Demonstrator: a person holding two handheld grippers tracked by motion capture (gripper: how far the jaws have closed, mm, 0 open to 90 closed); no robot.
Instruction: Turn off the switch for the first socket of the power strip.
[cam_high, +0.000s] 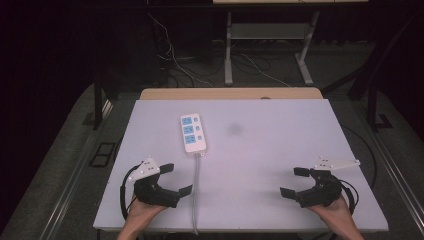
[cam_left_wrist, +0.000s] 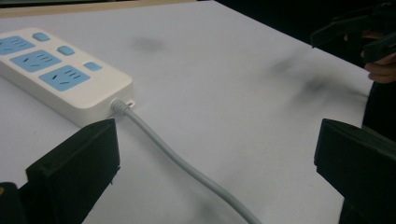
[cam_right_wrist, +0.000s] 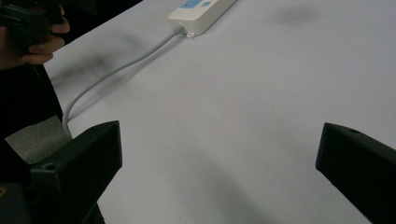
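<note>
A big white table (cam_high: 280, 165) fills the middle of the high view. A white power strip (cam_high: 192, 132) with blue sockets lies flat on it, a little left of the middle and toward the top. Its grey cord (cam_high: 196, 195) runs straight down the picture and off the near edge of the table.

The left gripper (cam_high: 177, 179) is at the lower left, held in a hand (cam_high: 142, 215) that comes in from the bottom. Its jaws are spread wide apart and hold nothing. It is near the cord but not touching it. In the left gripper view the power strip (cam_left_wrist: 56, 74) sits in the upper left and the cord (cam_left_wrist: 187, 168) runs down between the two black jaws.

The right gripper (cam_high: 295, 181) is at the lower right, held in the other hand (cam_high: 335, 215). Its jaws are wide apart too, with only bare table between them. It is well apart from the power strip. In the right gripper view the strip (cam_right_wrist: 201, 11) is at the top.
</note>
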